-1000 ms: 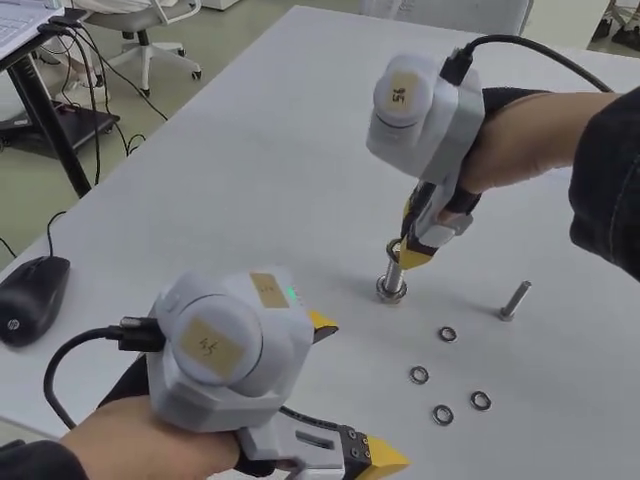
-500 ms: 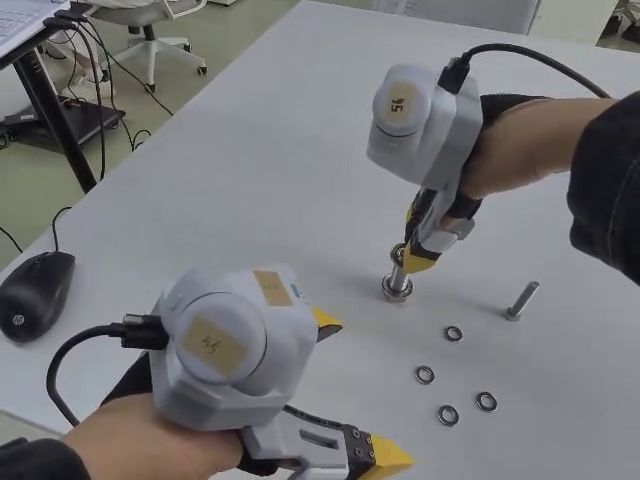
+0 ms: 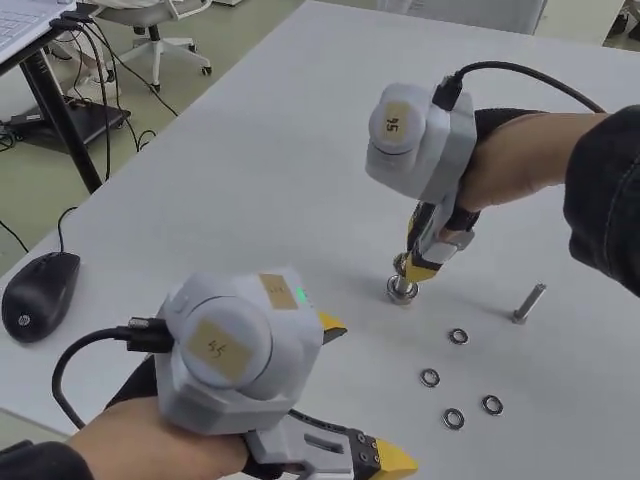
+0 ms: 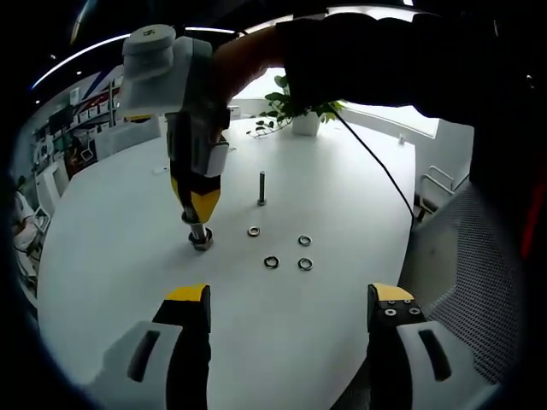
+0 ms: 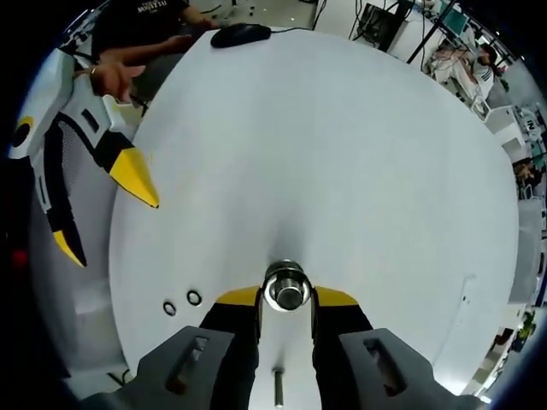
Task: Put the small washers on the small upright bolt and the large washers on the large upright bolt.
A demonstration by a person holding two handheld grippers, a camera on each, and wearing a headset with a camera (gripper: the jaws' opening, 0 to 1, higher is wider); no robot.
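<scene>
Small washers (image 3: pixel 458 336) – four of them – lie loose and flat on the white desk (image 3: pixel 250 180), scattered near one another between the two bolts and the desk's near edge. The small bolt (image 3: pixel 527 302) stands just beyond them with nothing threaded on it. The large bolt (image 3: pixel 402 289) stands upright, well apart from the small one, with a wider metal ring around its foot.

The right hand-held gripper (image 3: pixel 412 266) points steeply down over the large bolt. In the right gripper view its yellow-tipped jaws sit close on either side of the bolt's top – whether they pinch anything cannot be told.

The left hand-held gripper (image 4: pixel 289 297) is released, jaws spread wide with nothing between them, held low at the near side of the desk and facing the bolts. A black mouse (image 3: pixel 40 295) rests near the desk's left edge.
</scene>
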